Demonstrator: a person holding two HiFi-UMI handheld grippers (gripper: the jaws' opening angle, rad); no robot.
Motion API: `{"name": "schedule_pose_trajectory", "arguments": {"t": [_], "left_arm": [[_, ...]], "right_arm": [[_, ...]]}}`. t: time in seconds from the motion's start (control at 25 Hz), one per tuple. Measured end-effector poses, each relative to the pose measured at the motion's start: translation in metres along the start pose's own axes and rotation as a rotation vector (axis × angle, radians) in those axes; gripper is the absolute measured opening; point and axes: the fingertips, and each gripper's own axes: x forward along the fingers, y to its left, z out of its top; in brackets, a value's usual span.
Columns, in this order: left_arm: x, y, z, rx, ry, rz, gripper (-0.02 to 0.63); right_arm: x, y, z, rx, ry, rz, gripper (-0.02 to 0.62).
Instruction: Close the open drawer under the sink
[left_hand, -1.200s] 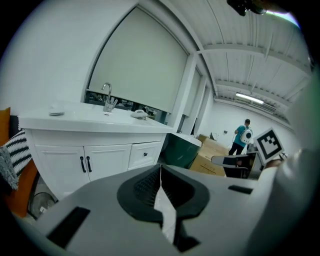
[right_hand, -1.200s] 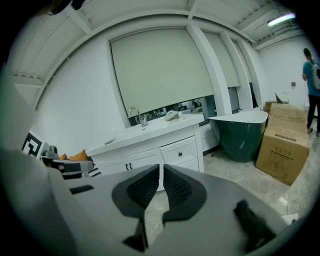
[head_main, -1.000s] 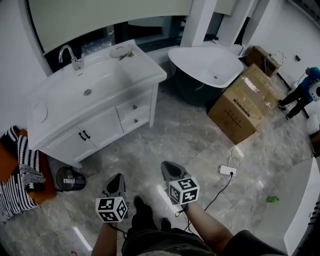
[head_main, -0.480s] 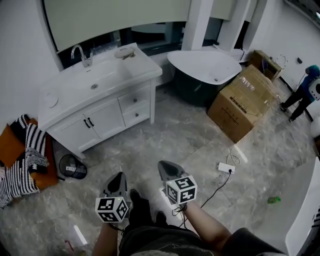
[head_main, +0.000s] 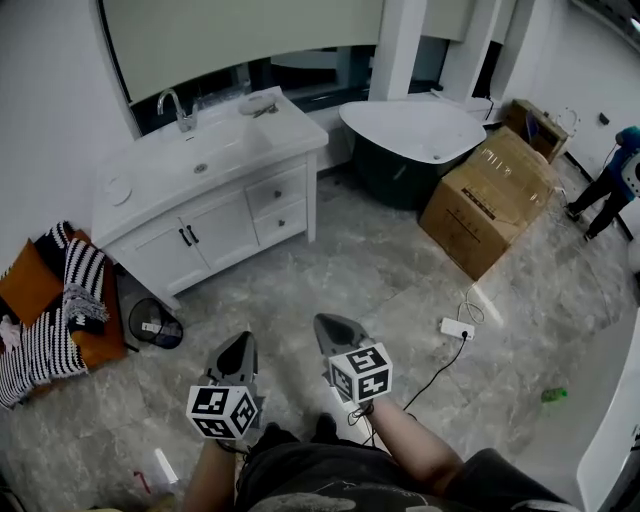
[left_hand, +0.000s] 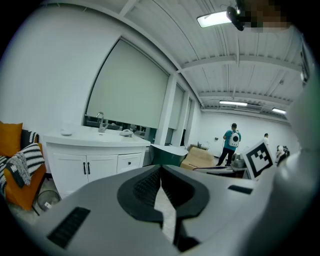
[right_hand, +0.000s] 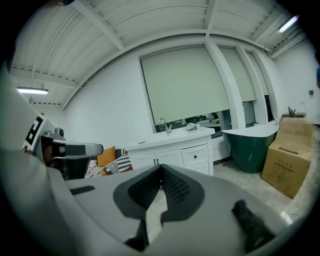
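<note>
Left hand-held gripper (head_main: 242, 342) and right hand-held gripper (head_main: 326, 322) are both pinched fully together on nothing, hanging over the floor (head_main: 330, 265) well apart from the vanity cabinet (head_main: 215, 235). In the head view its two stacked drawers (head_main: 280, 205) lie at 12 to 1 o'clock from my left and 11 o'clock from my right, which looks slightly nearer. Their fronts run 8 to 2 o'clock, below and right of the sink (head_main: 205, 155). Both look flush, so I judge that no push is needed.
</note>
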Motion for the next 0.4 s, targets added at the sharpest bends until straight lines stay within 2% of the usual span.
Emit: {"name": "schedule_pose_trajectory", "arguments": {"t": [0.2,0.4], "left_arm": [[-0.012,0.002,-0.01,-0.04,0.011,-0.029,0.015],[-0.034,0.007,-0.014,-0.016,0.017,-0.064,0.015]], "right_arm": [[-0.01,0.017,0.001,-0.019,0.005,-0.007,0.023],[-0.016,0.041,-0.002,-0.021,-0.005,-0.033,0.023]]}}
